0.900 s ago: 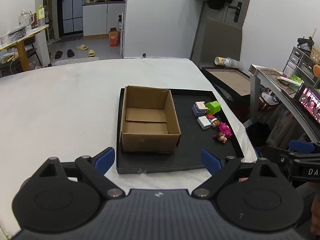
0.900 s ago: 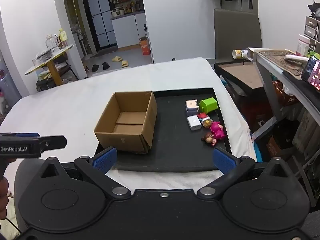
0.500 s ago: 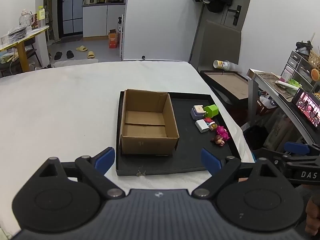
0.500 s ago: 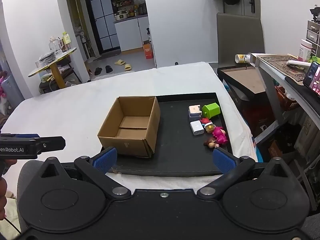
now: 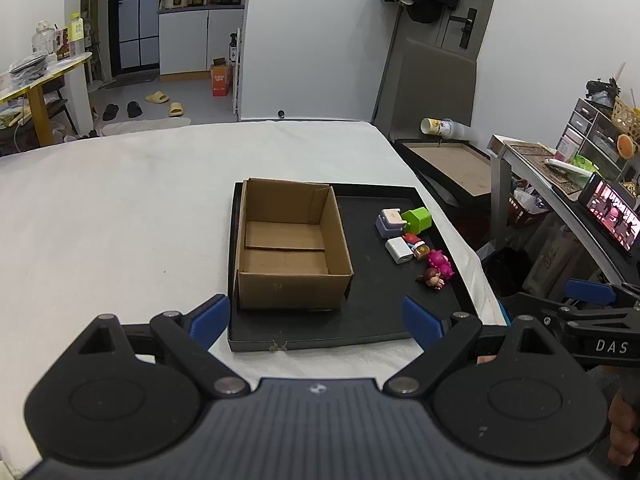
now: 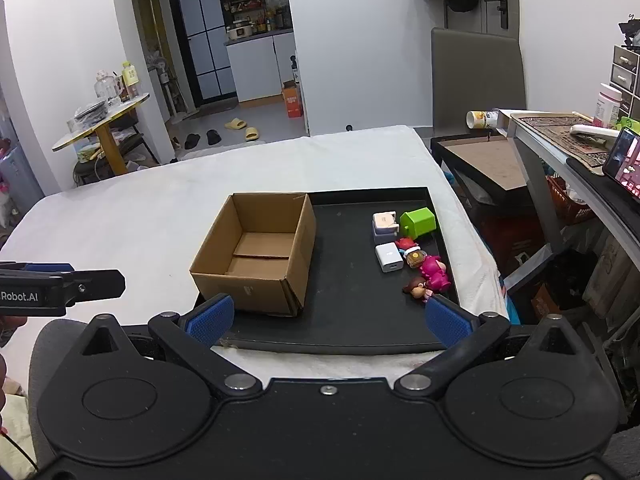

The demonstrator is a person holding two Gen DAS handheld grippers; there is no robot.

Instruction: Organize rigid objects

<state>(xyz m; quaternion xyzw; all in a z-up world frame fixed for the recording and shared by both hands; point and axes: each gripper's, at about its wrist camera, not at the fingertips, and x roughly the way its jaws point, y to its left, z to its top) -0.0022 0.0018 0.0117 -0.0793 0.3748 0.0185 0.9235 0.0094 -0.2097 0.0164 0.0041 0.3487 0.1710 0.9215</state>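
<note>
Left gripper [image 5: 316, 322] fingers apart, nothing between them, low in frame over black tray [image 5: 372, 320] near edge. Right gripper [image 6: 327, 318] fingers apart too, empty. Tray sits on white bench [image 5: 120, 208]. Open cardboard box [image 5: 292, 248] on tray's left half, mid-frame. Right of it, a cluster: green cube [image 5: 417, 219], two white chargers [image 5: 399, 249], pink doll [image 5: 438, 266].

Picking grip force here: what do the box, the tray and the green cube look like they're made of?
Box: brown corrugated cardboard, matte; folded flaps and creased corners show. Tray: black, faintly glossy with a raised rim, perhaps plastic or coated board; a chipped near edge leaves it open. Green cube: smooth, evenly coloured, probably hard plastic.
</note>
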